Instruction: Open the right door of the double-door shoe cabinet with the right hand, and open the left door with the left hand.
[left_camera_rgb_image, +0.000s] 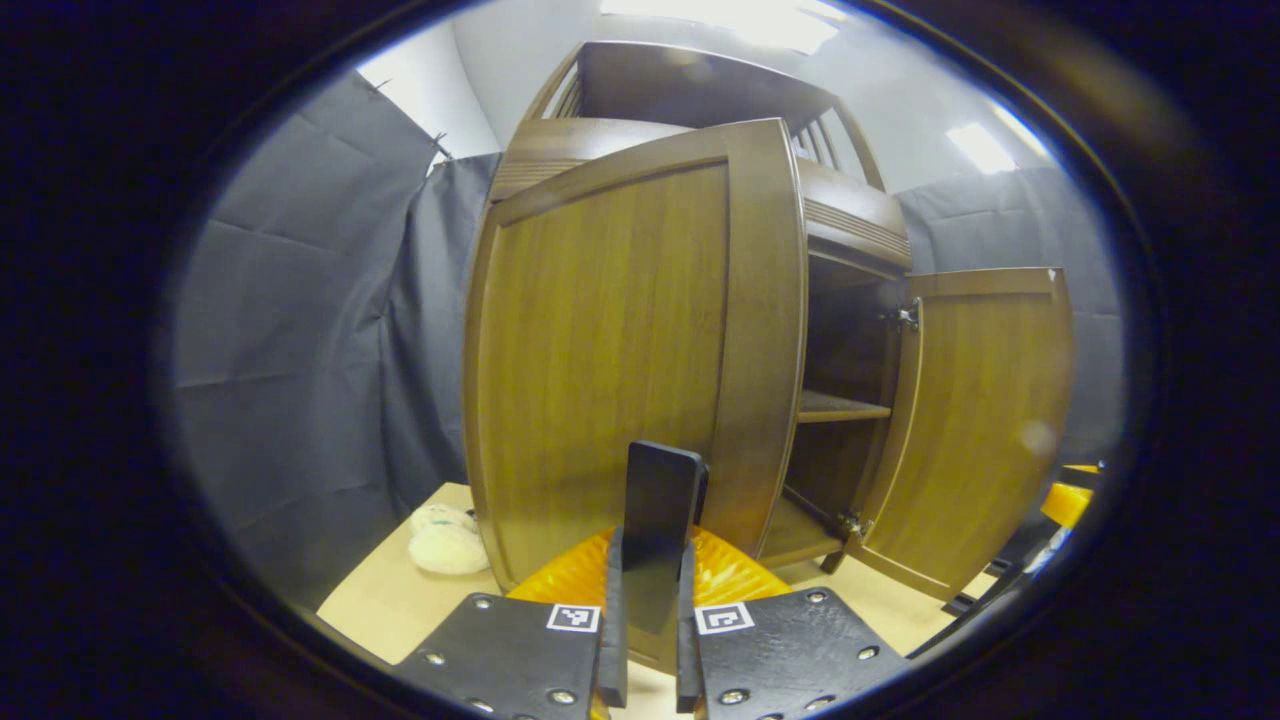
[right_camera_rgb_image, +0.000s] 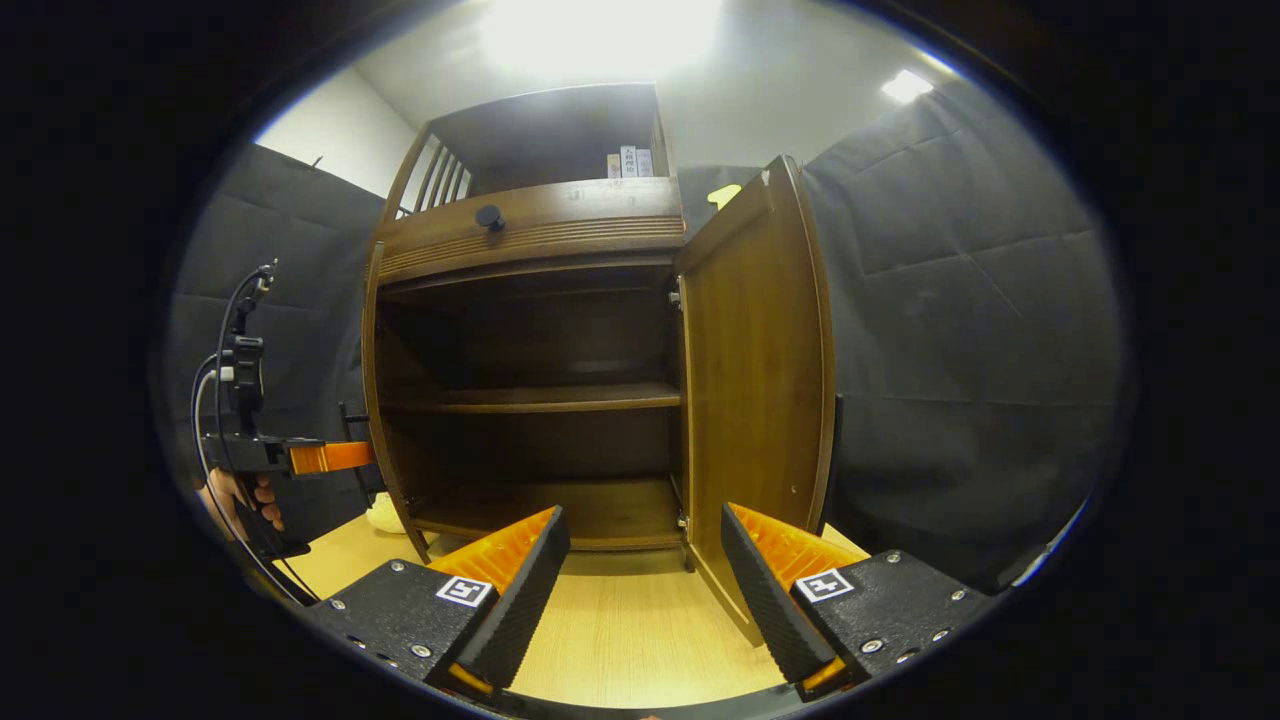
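We see a pale wooden floor (right_camera_rgb_image: 640, 630) across the bottom of the right gripper view, and the shoe cabinet (right_camera_rgb_image: 530, 400) stands directly on it at centre frame. At lower left of the left gripper view, a cream, fluffy thing (left_camera_rgb_image: 447, 540), perhaps a plush toy, lies on the floor beside the cabinet's corner.

Brown wood-grain shoe cabinet (right_camera_rgb_image: 530, 330), pale wooden floor (right_camera_rgb_image: 620, 630), cream plush toy (left_camera_rgb_image: 445, 540).

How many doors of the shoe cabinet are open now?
2. The left door is swung out, with the left gripper closed on its handle. The right door stands wide open, free of the open right gripper.
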